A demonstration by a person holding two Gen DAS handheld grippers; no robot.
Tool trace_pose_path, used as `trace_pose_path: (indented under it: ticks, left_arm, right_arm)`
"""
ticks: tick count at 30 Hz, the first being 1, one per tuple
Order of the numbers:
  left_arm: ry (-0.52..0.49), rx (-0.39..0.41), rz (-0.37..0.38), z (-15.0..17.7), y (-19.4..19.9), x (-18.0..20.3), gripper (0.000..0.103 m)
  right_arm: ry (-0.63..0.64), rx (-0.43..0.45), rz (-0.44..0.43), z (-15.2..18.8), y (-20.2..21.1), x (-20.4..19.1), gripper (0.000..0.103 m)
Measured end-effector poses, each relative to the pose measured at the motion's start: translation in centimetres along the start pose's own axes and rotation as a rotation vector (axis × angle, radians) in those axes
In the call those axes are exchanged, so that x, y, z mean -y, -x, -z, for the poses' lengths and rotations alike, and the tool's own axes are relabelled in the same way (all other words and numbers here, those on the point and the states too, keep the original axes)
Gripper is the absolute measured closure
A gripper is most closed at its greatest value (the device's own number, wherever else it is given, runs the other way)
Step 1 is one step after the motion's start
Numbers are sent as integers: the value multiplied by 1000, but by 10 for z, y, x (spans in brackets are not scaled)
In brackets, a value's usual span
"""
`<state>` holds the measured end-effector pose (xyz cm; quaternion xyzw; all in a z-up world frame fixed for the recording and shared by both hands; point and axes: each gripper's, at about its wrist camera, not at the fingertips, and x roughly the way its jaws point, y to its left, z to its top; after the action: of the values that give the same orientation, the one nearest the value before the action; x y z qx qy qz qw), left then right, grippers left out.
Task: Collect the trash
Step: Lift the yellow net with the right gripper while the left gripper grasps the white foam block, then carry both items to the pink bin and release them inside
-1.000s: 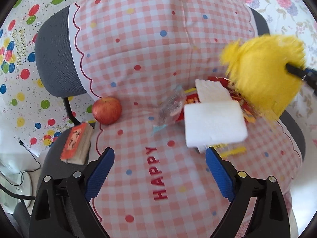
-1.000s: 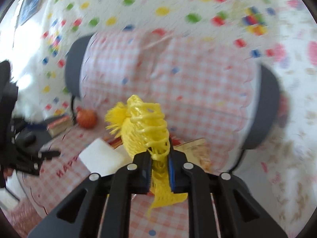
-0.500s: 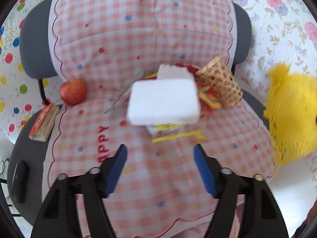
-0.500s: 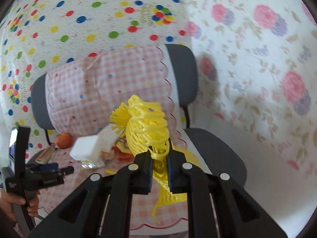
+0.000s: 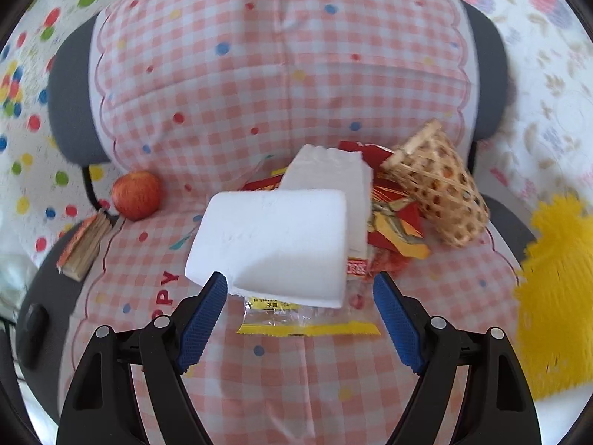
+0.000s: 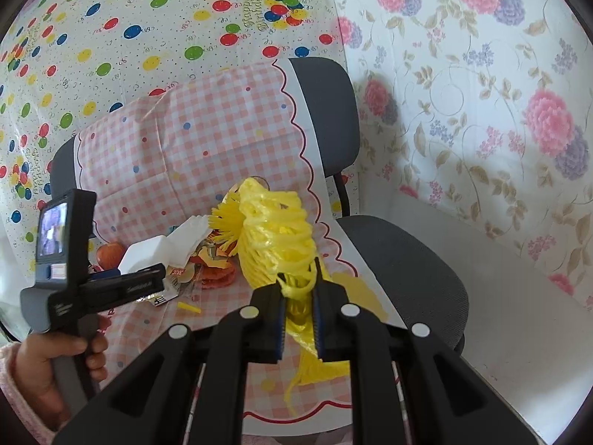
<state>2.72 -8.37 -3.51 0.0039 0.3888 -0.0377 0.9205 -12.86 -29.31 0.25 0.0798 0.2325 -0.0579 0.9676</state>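
The right gripper (image 6: 299, 319) pinches a yellow foam net (image 6: 276, 237), held clear above the chair's right edge. The left gripper (image 5: 298, 298) is spread wide, its left fingertip at a white foam block (image 5: 270, 244) atop wrappers (image 5: 393, 222). A basket (image 5: 437, 189) lies at two o'clock, an apple (image 5: 136, 195) at ten.

chair: grey office chair (image 5: 70, 111), pink checked cloth (image 5: 259, 92) over seat and backrest
left edge: apple (image 5: 136, 195); small book (image 5: 84, 246) on bare seat just beside it
centre: two white foam blocks (image 5: 274, 241) on red and yellow wrappers (image 5: 396, 230)
right: wicker basket (image 5: 437, 189) tipped over
front: clear yellow-edged wrapper (image 5: 307, 320)
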Motion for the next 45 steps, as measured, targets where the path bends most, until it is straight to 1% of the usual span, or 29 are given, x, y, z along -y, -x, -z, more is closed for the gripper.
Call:
trace_pose_path:
  ticks: [2, 3, 4, 6, 8, 9, 11, 14, 17, 20, 23, 27, 30, 34, 37, 38, 41, 45]
  left_arm:
    - [41, 2, -3, 0, -5, -4, 26]
    - [49, 6, -1, 1, -6, -5, 29]
    - [44, 10, -6, 1, -8, -5, 37]
    - [21, 10, 3, 1, -10, -6, 48]
    - [-9, 28, 21, 2, -4, -10, 76]
    - [-29, 37, 37, 3, 0, -12, 77]
    - [-75, 62, 68, 5, 15, -17, 78]
    - [-135, 131, 104, 9, 49, -26, 79]
    - [-160, 174, 174, 14, 85, -35, 79]
    - [-217, 230, 225, 22, 119, -35, 79]
    - [-246, 266, 277, 33, 142, -32, 78]
    - [-290, 281, 340, 54, 156, -16, 78]
    - [-325, 276, 405, 72, 157, 0, 78]
    - [-376, 225, 523, 99, 150, 32, 78]
    - [-400, 196, 587, 120, 145, 50, 78]
    - [-410, 178, 622, 129, 143, 57, 78]
    - [-448, 152, 656, 147, 140, 74, 78]
    - [-481, 120, 664, 163, 137, 87, 78]
  right_arm:
    - [-1, -2, -1, 1, 0, 1, 92]
    - [0, -3, -2, 1, -1, 1, 92]
    - [-1, -3, -2, 1, -1, 1, 92]
    - [0, -5, -4, 0, -1, 2, 92]
    - [3, -7, -6, 1, 0, 2, 92]
    - [6, -7, -7, 1, 1, 2, 92]
    - [11, -4, -11, 1, 3, 1, 92]
    - [8, 5, -18, -2, 9, -1, 92]
    - [-1, 24, -36, -7, 19, -4, 92]
    - [-2, 47, -44, -13, 35, -9, 92]
    - [-5, 63, -22, -15, 51, -10, 92]
    - [-23, 66, 51, -6, 77, -6, 92]
    - [-32, 46, 126, 12, 94, 2, 92]
    - [-62, -2, 226, 41, 112, 18, 92]
    - [-88, -45, 303, 65, 123, 31, 92]
    - [-102, -66, 325, 75, 126, 36, 92]
    - [-121, -116, 369, 96, 126, 48, 91]
    - [-160, -192, 412, 124, 115, 67, 90]
